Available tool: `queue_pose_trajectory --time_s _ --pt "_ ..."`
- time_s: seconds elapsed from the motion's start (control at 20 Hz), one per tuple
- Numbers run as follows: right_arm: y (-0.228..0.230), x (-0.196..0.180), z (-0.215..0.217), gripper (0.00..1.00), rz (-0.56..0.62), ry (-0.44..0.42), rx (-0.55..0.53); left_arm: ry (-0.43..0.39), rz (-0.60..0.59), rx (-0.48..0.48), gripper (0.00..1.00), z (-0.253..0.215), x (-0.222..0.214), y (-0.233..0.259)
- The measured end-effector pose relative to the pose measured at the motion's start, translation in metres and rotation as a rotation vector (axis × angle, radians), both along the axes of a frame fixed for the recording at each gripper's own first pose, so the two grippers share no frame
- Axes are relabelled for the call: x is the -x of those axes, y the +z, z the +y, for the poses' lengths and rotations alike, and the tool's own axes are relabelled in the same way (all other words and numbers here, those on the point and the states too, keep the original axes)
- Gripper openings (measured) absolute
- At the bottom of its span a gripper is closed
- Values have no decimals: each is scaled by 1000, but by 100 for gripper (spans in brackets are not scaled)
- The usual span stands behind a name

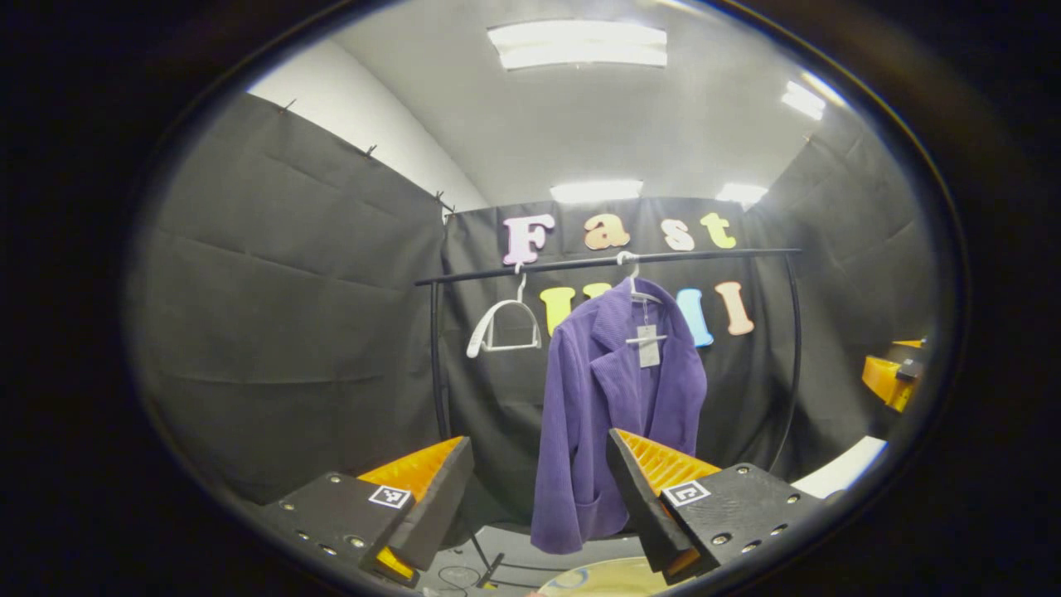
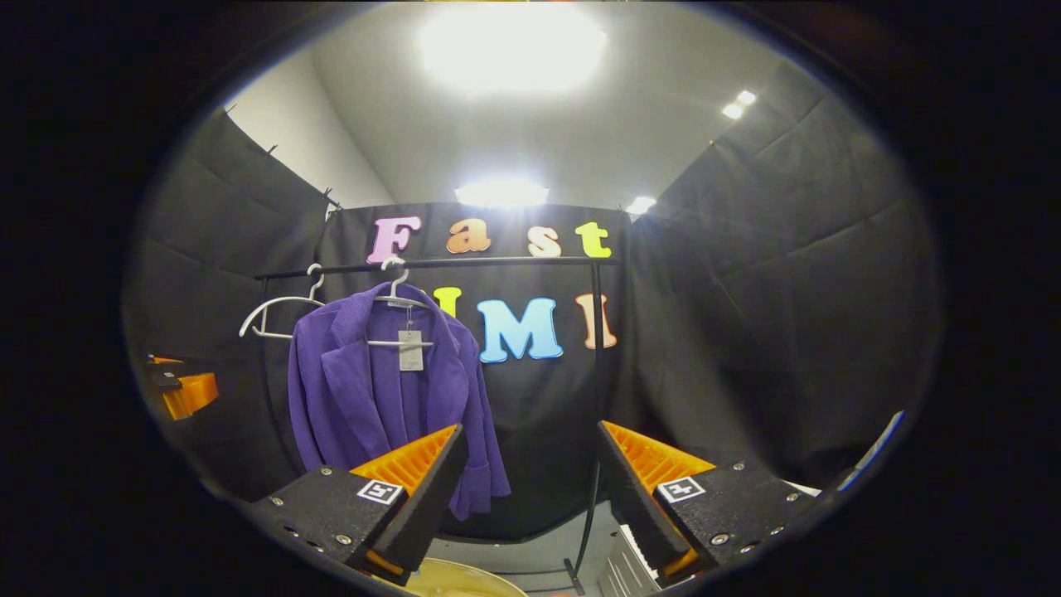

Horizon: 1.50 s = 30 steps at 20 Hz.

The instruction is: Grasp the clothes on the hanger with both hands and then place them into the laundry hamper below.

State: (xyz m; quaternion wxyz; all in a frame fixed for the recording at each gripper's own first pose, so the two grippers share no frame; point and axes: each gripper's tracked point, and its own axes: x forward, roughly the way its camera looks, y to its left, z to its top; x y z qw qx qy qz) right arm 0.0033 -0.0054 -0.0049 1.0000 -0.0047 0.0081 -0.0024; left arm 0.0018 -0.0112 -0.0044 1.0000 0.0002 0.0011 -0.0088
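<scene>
Garment: a purple corduroy-like jacket [image 1: 609, 398] hangs open-fronted on a white plastic hanger [image 1: 642, 294], hooked over a thin black metal rail [image 1: 605, 262]; a pale tag dangles at its collar, so it hangs free for taking from both sides
Spare hanger: a second white plastic hanger [image 1: 503, 325] hangs bare on the same rail, just beside the jacket
Left gripper [image 1: 539, 489]: jaws spread wide with nothing between them, pointed at the jacket's lower half but well apart from it; probably lined up for the near sleeve
Right gripper [image 2: 526, 489]: jaws also wide and holding nothing, aimed at bare cloth wall to the side of the jacket [image 2: 385, 398], so it likely needs to swing toward the garment
Other hand's tool: the right gripper [image 1: 891, 377] shows at the edge of the left gripper view, the left gripper [image 2: 182, 390] at the edge of the right gripper view, flanking the rack
Hamper: a pale yellowish round rim [image 2: 452, 580] sits low beneath the rail, I judge this the laundry hamper, placed so the jacket can drop straight in
Stage: approach, no grasp made yet
</scene>
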Motion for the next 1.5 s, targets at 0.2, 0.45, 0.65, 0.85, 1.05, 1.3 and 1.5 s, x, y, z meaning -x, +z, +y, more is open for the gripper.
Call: queue_pose_trajectory --time_s 0.2,0.45,0.65,0.85,1.05,1.3,1.5 --pt "0 -4 -1 95 -2 -4 -5 0 -1 -7 99 -5 -7 3" --pt "9 -24 2 95 -7 10 -9 -7 -17 -16 93 -18 -23 18" --pt "22 -58 8 95 -33 36 -25 -10 -34 -1 93 -36 -53 37" --pt "35 -98 16 95 -75 66 -26 -27 -43 33 93 -65 -90 48" --pt "40 -141 27 95 -85 103 -46 -28 -39 58 93 -85 -133 55" --pt "40 -193 47 95 -80 160 -58 -31 -40 46 99 -116 -181 52" --pt "37 -229 69 95 -74 220 -79 -16 -32 63 99 -135 -213 46"
